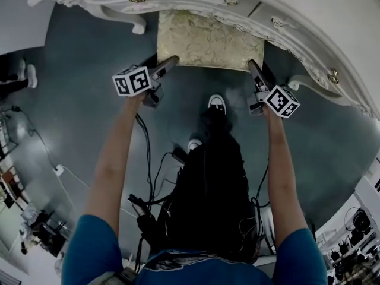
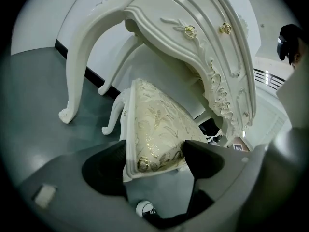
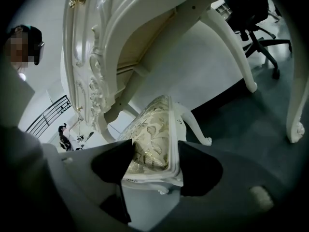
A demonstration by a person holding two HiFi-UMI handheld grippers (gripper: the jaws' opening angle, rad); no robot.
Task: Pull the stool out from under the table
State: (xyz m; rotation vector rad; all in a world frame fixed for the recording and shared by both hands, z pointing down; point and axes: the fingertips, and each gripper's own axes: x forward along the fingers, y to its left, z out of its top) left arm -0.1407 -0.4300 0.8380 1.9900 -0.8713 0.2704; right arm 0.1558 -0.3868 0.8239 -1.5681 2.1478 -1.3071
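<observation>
The stool (image 1: 208, 40) has a gold-patterned cushion on a white carved frame, and its far half lies under the white ornate table (image 1: 332, 16). My left gripper (image 1: 169, 61) holds the stool's near left corner. In the left gripper view the seat (image 2: 154, 124) sits between the pads of the left gripper (image 2: 152, 158), one pad on the frame's underside and one on the cushion. My right gripper (image 1: 254, 67) clamps the near right corner. The right gripper view shows the right gripper (image 3: 152, 161) with both pads pressed on the seat edge (image 3: 152, 124).
The table's curved legs (image 1: 127, 19) stand left and right (image 1: 309, 82) of the stool. The person's white shoe (image 1: 217, 103) is just behind the stool. Cables (image 1: 157, 171) trail over the grey floor. An office chair (image 3: 256, 18) stands beyond the table.
</observation>
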